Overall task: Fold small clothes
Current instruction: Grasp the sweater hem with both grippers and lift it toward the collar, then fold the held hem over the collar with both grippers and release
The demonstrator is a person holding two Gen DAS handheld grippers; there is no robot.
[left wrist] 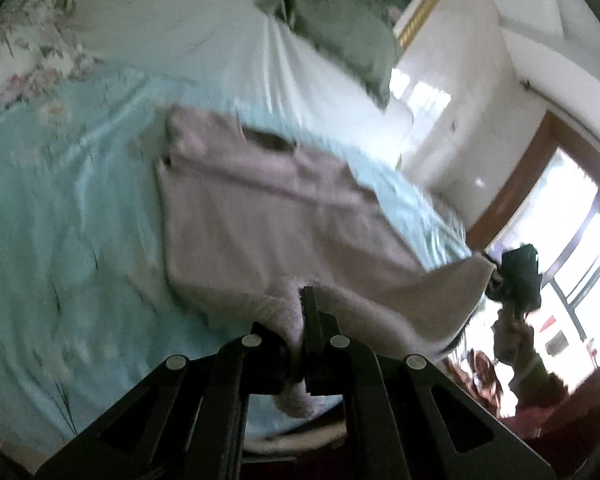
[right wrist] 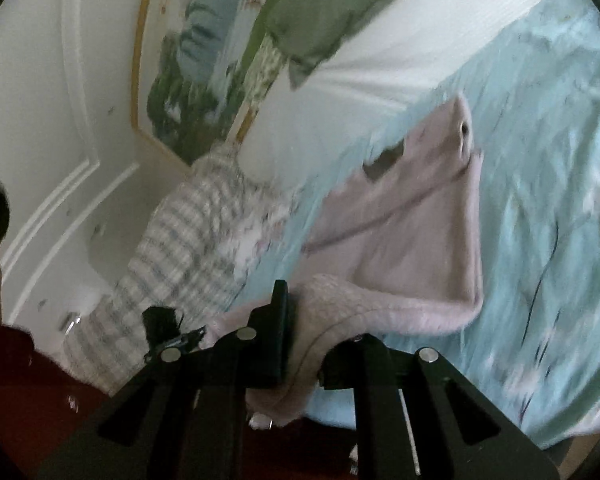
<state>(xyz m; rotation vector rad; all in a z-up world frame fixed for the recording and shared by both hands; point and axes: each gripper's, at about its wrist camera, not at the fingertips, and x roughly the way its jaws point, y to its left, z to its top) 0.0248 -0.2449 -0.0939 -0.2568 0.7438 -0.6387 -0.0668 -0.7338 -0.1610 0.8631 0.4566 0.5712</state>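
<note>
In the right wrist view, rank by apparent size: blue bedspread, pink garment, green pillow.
1. Blue bedspread, largest.
2. Pink garment.
3. Green pillow, though it lies farther from the camera, so this ranking against the garment is unsure.

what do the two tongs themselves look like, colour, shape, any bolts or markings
Both are matte black. The left tongs have two flat narrow fingers on angled linkage bars with triangular cutouts and four round silver pivot bolts. The right tongs are built the same, with silver bolts and slotted bars. No cables or markings are readable in the blur. A dark red sleeve shows beside the right tongs.
</note>
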